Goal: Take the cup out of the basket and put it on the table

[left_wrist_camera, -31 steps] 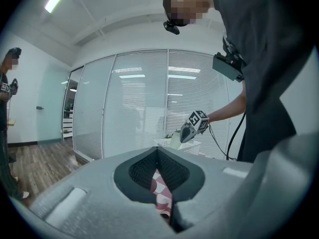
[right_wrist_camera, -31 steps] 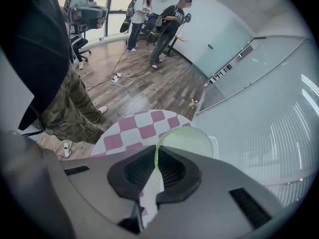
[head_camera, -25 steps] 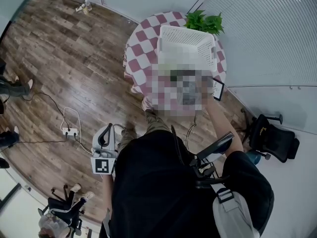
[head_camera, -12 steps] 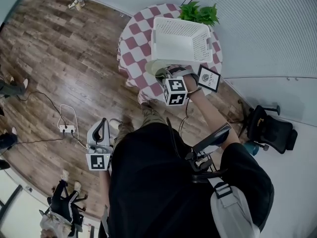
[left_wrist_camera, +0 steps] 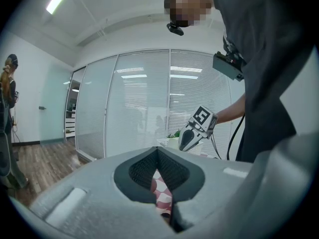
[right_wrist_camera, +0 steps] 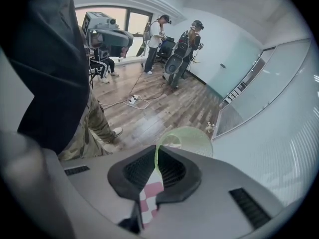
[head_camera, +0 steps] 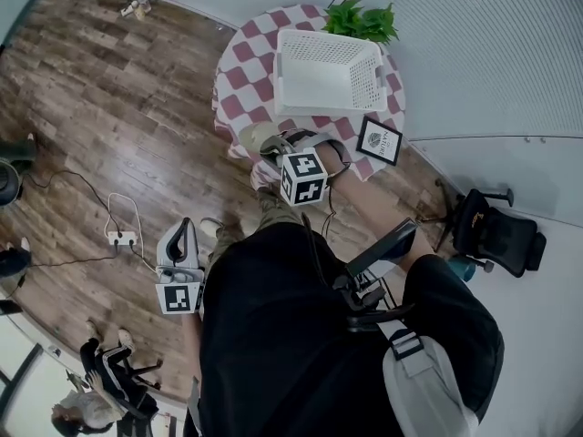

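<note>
The right gripper (head_camera: 276, 144) has carried the cup (head_camera: 253, 137) off the basket's (head_camera: 323, 98) near edge. The cup is now clear of the basket, to its near-left, over the table's (head_camera: 239, 80) edge. The gripper's jaws are pinched on the cup's pale green wall, with its rim showing just past them.

The table is round under a pink-and-white checked cloth. It stands on a brown wood-plank floor (head_camera: 100, 107), against glass walls with white blinds (head_camera: 483, 53).

There is one white perforated basket, with nothing in it. One green plant (head_camera: 364, 21) stands just behind the basket, and one black-framed card (head_camera: 380, 141) lies at its near-right corner. One black office chair (head_camera: 496, 235) stands well to the basket's right. One power strip (head_camera: 121, 238) with looping cables lies far to its near-left.

There are two grippers, each with a black-and-white marker cube. The left gripper (head_camera: 185, 235) hangs well away on the basket's near-left, over the floor, jaws drawn together on nothing.

The card's print is too small to read.
</note>
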The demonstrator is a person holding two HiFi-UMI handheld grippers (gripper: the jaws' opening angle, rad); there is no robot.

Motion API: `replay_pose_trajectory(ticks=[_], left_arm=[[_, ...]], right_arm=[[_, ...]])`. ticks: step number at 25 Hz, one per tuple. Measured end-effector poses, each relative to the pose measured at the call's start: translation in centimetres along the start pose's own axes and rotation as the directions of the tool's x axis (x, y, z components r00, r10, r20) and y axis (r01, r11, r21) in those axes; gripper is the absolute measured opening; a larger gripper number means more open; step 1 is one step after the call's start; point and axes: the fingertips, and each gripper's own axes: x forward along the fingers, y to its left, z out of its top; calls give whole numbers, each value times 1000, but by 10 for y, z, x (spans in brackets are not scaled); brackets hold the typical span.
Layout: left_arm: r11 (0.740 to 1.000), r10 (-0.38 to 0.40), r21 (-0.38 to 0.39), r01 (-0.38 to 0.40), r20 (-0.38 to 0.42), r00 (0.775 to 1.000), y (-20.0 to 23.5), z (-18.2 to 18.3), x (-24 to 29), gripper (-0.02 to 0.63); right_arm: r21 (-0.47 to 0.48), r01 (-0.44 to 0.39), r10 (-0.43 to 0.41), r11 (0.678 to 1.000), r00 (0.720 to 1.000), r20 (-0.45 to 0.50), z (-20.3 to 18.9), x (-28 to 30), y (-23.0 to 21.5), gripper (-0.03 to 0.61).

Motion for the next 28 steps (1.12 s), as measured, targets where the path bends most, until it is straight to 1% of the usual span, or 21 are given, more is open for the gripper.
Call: replay_pose_trajectory(ticks=[7, 10, 13, 17, 19, 22, 25, 28], left_arm=[[1000, 2, 6, -2, 3, 1000, 2, 0, 0, -2], [1000, 5, 12, -5, 9, 1000, 3, 1, 1, -2], [1000, 9, 19, -9, 18, 1000, 2, 3, 4, -2], [1000, 4, 27, -4, -2, 1000, 1, 1, 6, -2], [1000, 6, 29, -6, 0, 1000, 2, 1, 6, -2], [999, 10, 54, -10, 0, 1000, 5, 6, 6, -2], [998, 25, 55, -24, -9, 1000, 7, 8, 4, -2], [998, 42, 49, -41, -9, 999, 12, 6, 3, -2]], right_arm=[[-6, -27, 27, 1000, 996, 80, 34, 0, 13, 23], [7, -31, 29, 1000, 991, 127, 46, -3, 15, 23], [22, -41, 36, 999, 983, 181, 56, -5, 18, 23], [63, -55, 37, 996, 964, 264, 71, -11, 23, 23], [83, -56, 27, 995, 949, 313, 82, -17, 23, 23], [113, -46, -1, 993, 921, 390, 101, -27, 18, 22], [149, -57, -20, 987, 883, 470, 118, -38, 13, 21], [178, -78, -32, 981, 839, 544, 133, -45, 11, 21]])
